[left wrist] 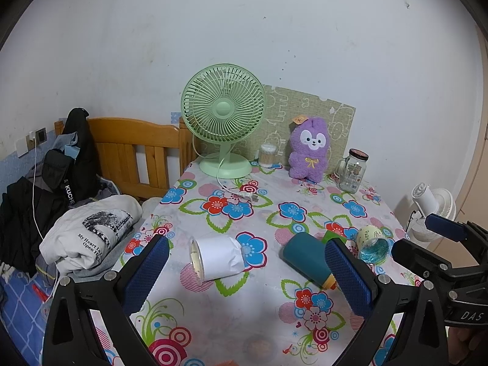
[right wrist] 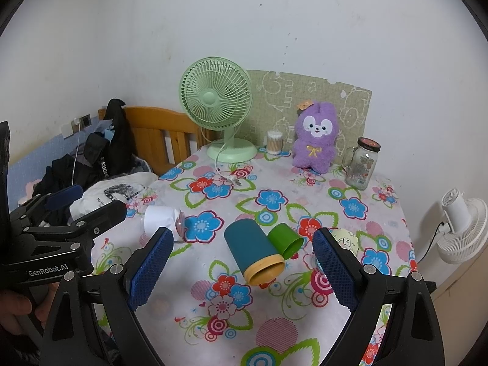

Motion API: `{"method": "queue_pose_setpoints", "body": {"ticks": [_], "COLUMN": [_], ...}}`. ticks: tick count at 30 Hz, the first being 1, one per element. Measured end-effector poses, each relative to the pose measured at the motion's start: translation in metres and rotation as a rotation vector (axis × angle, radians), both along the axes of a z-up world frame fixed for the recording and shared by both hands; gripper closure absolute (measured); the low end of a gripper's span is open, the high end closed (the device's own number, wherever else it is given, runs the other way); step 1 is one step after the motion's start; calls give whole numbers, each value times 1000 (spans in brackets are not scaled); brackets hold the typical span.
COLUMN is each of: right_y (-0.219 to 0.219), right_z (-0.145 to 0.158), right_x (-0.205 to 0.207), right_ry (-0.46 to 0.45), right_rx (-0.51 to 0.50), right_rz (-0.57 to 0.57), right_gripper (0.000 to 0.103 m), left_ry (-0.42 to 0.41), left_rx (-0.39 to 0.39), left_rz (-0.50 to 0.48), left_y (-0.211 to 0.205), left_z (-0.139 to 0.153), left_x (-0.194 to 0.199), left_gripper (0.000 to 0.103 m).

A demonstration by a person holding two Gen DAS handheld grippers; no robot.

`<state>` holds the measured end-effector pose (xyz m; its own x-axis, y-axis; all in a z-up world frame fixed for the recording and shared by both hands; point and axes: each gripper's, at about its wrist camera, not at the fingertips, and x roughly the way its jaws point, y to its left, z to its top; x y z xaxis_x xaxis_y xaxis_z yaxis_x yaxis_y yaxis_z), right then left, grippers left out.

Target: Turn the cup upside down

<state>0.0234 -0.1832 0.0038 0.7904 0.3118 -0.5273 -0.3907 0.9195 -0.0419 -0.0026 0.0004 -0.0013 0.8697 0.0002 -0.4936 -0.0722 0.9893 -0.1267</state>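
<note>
Several cups lie on their sides on the floral tablecloth. A white paper-wrapped cup (left wrist: 217, 258) (right wrist: 161, 220) lies left. A teal cup with a yellow rim (left wrist: 308, 258) (right wrist: 253, 253) lies in the middle. A green cup (right wrist: 285, 240) lies beside it. A pale patterned cup (left wrist: 372, 244) (right wrist: 344, 239) lies right, partly hidden by a finger in the right wrist view. My left gripper (left wrist: 247, 270) is open and empty, above the table before the white and teal cups. My right gripper (right wrist: 244, 270) is open and empty, with the teal cup between its fingers' line of sight.
At the table's back stand a green desk fan (left wrist: 224, 116), a cotton-swab jar (left wrist: 267, 155), a purple plush toy (left wrist: 308, 149) and a lidded glass mug (left wrist: 353, 170). A bed with clothes (left wrist: 61, 207) lies left. A white floor fan (right wrist: 463, 225) stands right of the table.
</note>
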Motion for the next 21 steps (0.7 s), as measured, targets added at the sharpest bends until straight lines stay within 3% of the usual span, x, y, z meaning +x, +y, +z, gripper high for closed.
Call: {"method": "queue_pose_setpoints", "body": {"ticks": [21], "right_y": [8], "right_z": [-10], "right_x": [10], "right_ry": [40], "right_rx": [-33], "right_rz": [15], "right_gripper": [9], "left_ry": [46], "left_rx": [-16], "left_rz": [-4], "left_y": [5], "left_z": [-15], "left_x": [6], "left_gripper": [0]}}
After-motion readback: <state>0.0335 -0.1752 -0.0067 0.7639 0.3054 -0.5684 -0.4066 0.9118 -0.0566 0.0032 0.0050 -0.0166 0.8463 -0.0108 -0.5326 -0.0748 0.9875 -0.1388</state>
